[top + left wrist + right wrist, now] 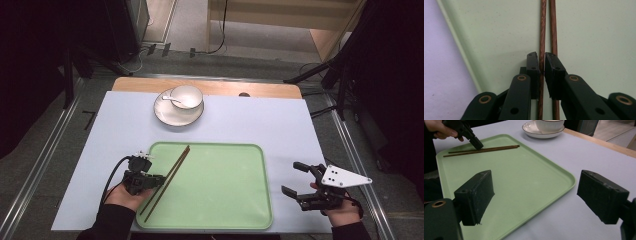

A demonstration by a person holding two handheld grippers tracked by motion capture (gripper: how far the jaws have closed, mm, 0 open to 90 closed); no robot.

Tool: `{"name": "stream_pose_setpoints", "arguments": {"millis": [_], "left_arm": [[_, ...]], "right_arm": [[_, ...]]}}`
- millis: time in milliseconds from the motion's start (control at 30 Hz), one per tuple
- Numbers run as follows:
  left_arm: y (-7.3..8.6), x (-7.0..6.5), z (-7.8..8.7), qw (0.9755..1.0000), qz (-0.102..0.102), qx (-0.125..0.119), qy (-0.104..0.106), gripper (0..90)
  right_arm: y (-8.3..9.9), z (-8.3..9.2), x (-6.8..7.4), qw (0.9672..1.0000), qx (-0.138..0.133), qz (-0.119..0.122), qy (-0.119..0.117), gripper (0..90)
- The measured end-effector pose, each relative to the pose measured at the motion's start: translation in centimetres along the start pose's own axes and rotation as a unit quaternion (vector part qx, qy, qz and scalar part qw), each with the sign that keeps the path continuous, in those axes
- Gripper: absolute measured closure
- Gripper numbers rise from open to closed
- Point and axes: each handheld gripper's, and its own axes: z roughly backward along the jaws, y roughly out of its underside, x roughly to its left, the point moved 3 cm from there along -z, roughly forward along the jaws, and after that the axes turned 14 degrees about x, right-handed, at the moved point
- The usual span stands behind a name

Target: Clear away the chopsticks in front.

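Leaning over the near left part of the green tray [220, 200], the left gripper [159, 179] points its tips down at the pair of brown chopsticks [170, 176]. From its own camera, the two black jaws stand almost together, with only a narrow slot between the pads. One chopstick [541, 37] runs straight through that slot, and the pads do not visibly press on it. The second chopstick [553, 30] lies just beside the first and passes under the right-hand jaw, outside the gap. So the jaws are slightly parted around a single stick rather than pinching it.

Both chopsticks rest flat on the tray floor, side by side and nearly parallel. They run on a slant from the tray's near left corner up toward its far edge. In the right gripper view they show as a thin brown pair [484, 149] at the far side of the tray, with the left gripper's tip [476, 143] set down on them.

The right gripper [296, 181] is held off the tray's right edge, above the pale lilac table cover [280, 125]. Its jaws are spread wide, with nothing between them. Through them its own camera looks across the bare tray bed and the tray's rounded rim [571, 181].

Well beyond the tray, near the far edge of the table, a white bowl [187, 96] sits on a white saucer [167, 117]. A white spoon [172, 101] lies in the bowl with its handle out to the left.
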Motion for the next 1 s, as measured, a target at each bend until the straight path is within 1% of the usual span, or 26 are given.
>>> {"name": "stream_pose_setpoints", "arguments": {"millis": [67, 167, 200, 233, 267, 300, 333, 367, 433, 467, 500, 567, 633, 667, 700, 733, 767, 833, 900, 1000], "left_arm": [[0.0, 0.1, 0.1, 1.0000, -0.001, 0.001, 0.003, 76.3], [0.0, 0.4, 0.2, 1.0000, -0.001, -0.001, 0.004, 72.5], [0.0, 0.5, 0.3, 1.0000, -0.004, -0.001, 0.008, 72.5], [-0.1, 0.5, 0.4, 0.9999, -0.010, -0.008, 0.008, 71.5], [-0.1, 0.6, 0.6, 0.9997, -0.019, -0.015, 0.003, 70.6], [-0.1, 0.7, 0.9, 0.9993, -0.027, -0.025, 0.004, 66.5], [-0.1, 0.7, 0.9, 0.9993, -0.027, -0.025, 0.004, 64.3], [-0.2, 0.8, 1.1, 0.9991, -0.032, -0.028, 0.006, 64.3], [-0.2, 0.9, 1.3, 0.9986, -0.044, -0.029, 0.006, 58.4], [-0.2, 1.0, 1.4, 0.9983, -0.051, -0.030, 0.005, 52.0], [-0.1, 1.0, 1.4, 0.9979, -0.056, -0.032, 0.006, 52.0], [0.0, 1.2, 1.7, 0.9970, -0.066, -0.039, 0.010, 46.0], [0.0, 1.3, 2.0, 0.9965, -0.069, -0.043, 0.019, 41.6], [0.0, 1.4, 2.2, 0.9961, -0.072, -0.047, 0.020, 40.6], [0.1, 1.5, 2.5, 0.9952, -0.081, -0.049, 0.025, 39.3], [0.2, 1.5, 2.6, 0.9947, -0.083, -0.053, 0.026, 37.8], [0.3, 1.6, 2.8, 0.9940, -0.090, -0.056, 0.025, 36.4], [0.5, 1.8, 3.2, 0.9930, -0.098, -0.059, 0.028, 35.6], [0.7, 2.0, 3.6, 0.9921, -0.105, -0.065, 0.023, 35.2], [1.0, 2.3, 4.1, 0.9906, -0.115, -0.071, 0.021, 34.2]], "right_arm": [[0.0, 0.0, 0.0, 1.0000, 0.000, 0.000, 0.000, 14.5], [0.0, 0.0, 0.0, 1.0000, 0.000, 0.000, 0.000, 14.5], [0.0, 0.0, 0.0, 1.0000, 0.000, 0.000, 0.000, 14.5], [0.0, 0.0, 0.0, 1.0000, 0.000, -0.001, 0.000, 14.5], [0.0, 0.0, 0.0, 1.0000, -0.001, -0.001, 0.000, 14.5], [0.0, 0.0, 0.0, 1.0000, -0.001, -0.001, 0.000, 14.5], [0.0, 0.0, 0.0, 1.0000, -0.001, -0.001, 0.000, 14.5], [0.0, 0.0, 0.0, 1.0000, -0.001, -0.001, -0.001, 14.5], [0.0, 0.0, 0.0, 1.0000, -0.001, -0.001, -0.001, 14.5], [0.0, 0.0, 0.0, 1.0000, -0.001, -0.001, -0.001, 14.5], [0.0, 0.0, 0.0, 1.0000, -0.001, -0.001, -0.001, 14.5], [0.0, 0.0, 0.0, 1.0000, -0.001, -0.001, -0.002, 14.5], [0.0, -0.1, 0.0, 1.0000, 0.000, -0.001, -0.003, 14.5], [0.0, -0.1, 0.0, 1.0000, 0.001, -0.002, -0.004, 14.5], [0.0, -0.1, 0.0, 1.0000, 0.001, -0.002, -0.004, 14.5], [0.0, -0.1, 0.0, 1.0000, 0.002, -0.002, -0.005, 14.5], [0.0, -0.1, 0.0, 1.0000, 0.002, -0.002, -0.005, 14.5], [0.1, -0.2, 0.0, 1.0000, 0.003, -0.003, -0.005, 14.5], [0.0, -0.2, 0.0, 1.0000, 0.003, -0.003, -0.005, 14.5], [0.0, -0.2, 0.0, 1.0000, 0.003, -0.003, -0.005, 14.5]]}}
